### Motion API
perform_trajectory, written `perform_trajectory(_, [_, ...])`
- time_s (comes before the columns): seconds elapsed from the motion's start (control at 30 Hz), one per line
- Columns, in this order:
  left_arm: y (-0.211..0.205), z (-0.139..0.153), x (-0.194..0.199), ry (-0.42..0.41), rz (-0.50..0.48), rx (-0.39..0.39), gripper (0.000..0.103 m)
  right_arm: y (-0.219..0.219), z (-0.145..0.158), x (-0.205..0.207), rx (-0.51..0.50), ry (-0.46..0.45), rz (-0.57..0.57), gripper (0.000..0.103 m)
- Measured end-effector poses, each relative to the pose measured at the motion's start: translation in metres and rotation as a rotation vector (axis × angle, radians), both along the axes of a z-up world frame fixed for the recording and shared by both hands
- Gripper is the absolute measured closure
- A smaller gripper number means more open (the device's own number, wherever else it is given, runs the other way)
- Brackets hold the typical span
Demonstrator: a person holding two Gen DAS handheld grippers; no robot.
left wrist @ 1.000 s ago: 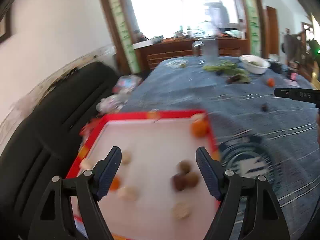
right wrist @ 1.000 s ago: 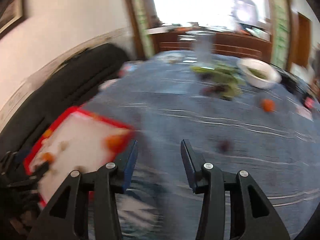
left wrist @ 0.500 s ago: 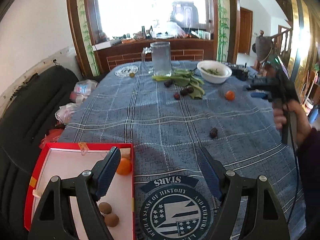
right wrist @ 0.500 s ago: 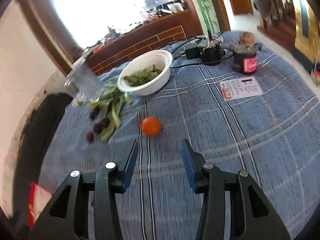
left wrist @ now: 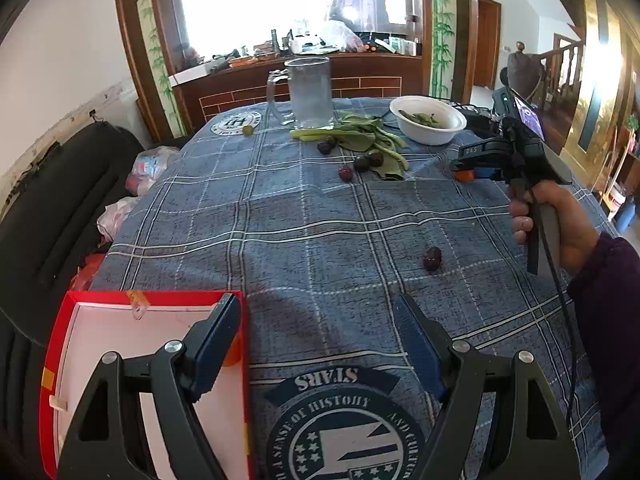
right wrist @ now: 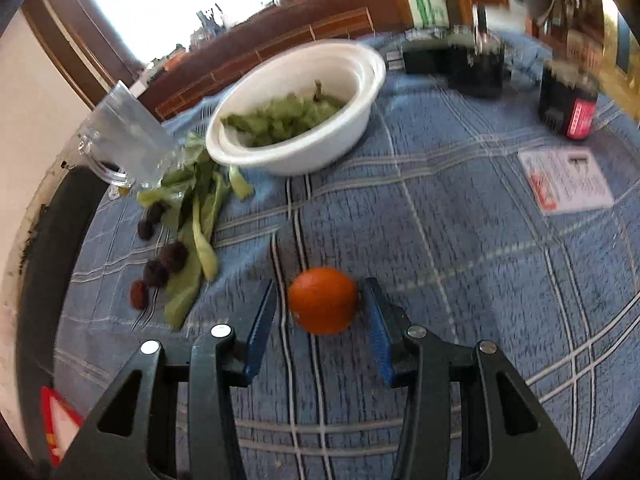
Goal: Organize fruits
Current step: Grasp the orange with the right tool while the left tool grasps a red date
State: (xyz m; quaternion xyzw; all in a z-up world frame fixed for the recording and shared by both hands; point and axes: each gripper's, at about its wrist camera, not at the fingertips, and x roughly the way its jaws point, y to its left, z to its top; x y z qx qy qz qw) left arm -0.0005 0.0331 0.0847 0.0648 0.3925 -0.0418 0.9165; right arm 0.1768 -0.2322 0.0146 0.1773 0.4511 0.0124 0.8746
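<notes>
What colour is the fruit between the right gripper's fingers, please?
Orange; the fruit shows best in the right wrist view.

daylight from blown-out window (left wrist: 296, 4) | fisheye edges bent, dark corners | right wrist view motion-blurred (left sharp)

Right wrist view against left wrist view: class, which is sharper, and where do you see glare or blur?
Left wrist view: sharp on the tablecloth, with the window blown out white. Right wrist view: softer, the far black items smeared, the orange between the fingers fairly clear.
</notes>
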Motion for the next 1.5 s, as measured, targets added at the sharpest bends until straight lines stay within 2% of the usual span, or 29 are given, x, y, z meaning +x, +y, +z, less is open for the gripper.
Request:
perform_trajectory(0.03, [-0.002, 0.0, 0.001, -0.003, -0.002, 0.002, 0.025, 0.002, 0.0, 0.001, -0.013, -0.007, -0.001, 0.069])
perform_trajectory(0.17, [-0.008, -0.005, 0.01, -0.005, -0.006, -0.002, 0.025, -0.002, 0.001, -0.009, 0.0, -0.012, -0.026, 0.069])
perform_trajectory(0.27, [-0.016, -0.012, 0.017, -0.002, -0.014, 0.006, 0.025, -0.014, 0.002, -0.031, 0.089, 0.015, -0.03, 0.069])
perform_trajectory(0.33, [-0.025, -0.016, 0.021, 0.004, -0.04, 0.003, 0.025, -0.018, 0.007, -0.054, 0.133, 0.017, -0.002, 0.069])
perform_trajectory(0.57, [-0.066, -0.033, 0.036, 0.025, -0.114, 0.05, 0.025, -0.01, 0.017, -0.141, 0.184, 0.034, 0.088, 0.069])
perform_trajectory(0.63, [-0.077, -0.038, 0.04, 0.026, -0.135, 0.073, 0.025, -0.008, 0.012, -0.158, 0.213, 0.031, 0.114, 0.069])
perform_trajectory(0.73, [-0.092, -0.045, 0.05, 0.036, -0.161, 0.101, 0.025, -0.002, 0.003, -0.167, 0.251, 0.073, 0.166, 0.069])
perform_trajectory(0.87, [-0.102, -0.052, 0.063, 0.063, -0.2, 0.109, 0.034, 0.011, 0.006, -0.17, 0.16, 0.058, 0.227, 0.069])
perform_trajectory(0.97, [-0.105, -0.06, 0.071, 0.096, -0.213, 0.117, 0.049, 0.016, -0.002, -0.167, 0.146, 0.099, 0.244, 0.069])
perform_trajectory(1.07, [-0.105, -0.072, 0.077, 0.138, -0.222, 0.106, 0.052, 0.016, -0.004, -0.164, 0.139, 0.112, 0.247, 0.068])
perform_trajectory(1.13, [-0.104, -0.073, 0.076, 0.133, -0.232, 0.094, 0.053, 0.015, -0.004, -0.164, 0.138, 0.117, 0.253, 0.068])
perform_trajectory(1.27, [-0.103, -0.072, 0.08, 0.148, -0.225, 0.051, 0.06, 0.017, -0.004, -0.162, 0.122, 0.127, 0.267, 0.068])
perform_trajectory(1.37, [-0.107, -0.072, 0.078, 0.151, -0.233, 0.048, 0.071, 0.018, -0.003, -0.162, 0.116, 0.146, 0.286, 0.067])
perform_trajectory(1.5, [-0.114, -0.072, 0.075, 0.143, -0.246, 0.065, 0.083, 0.016, 0.001, -0.164, 0.114, 0.157, 0.301, 0.05])
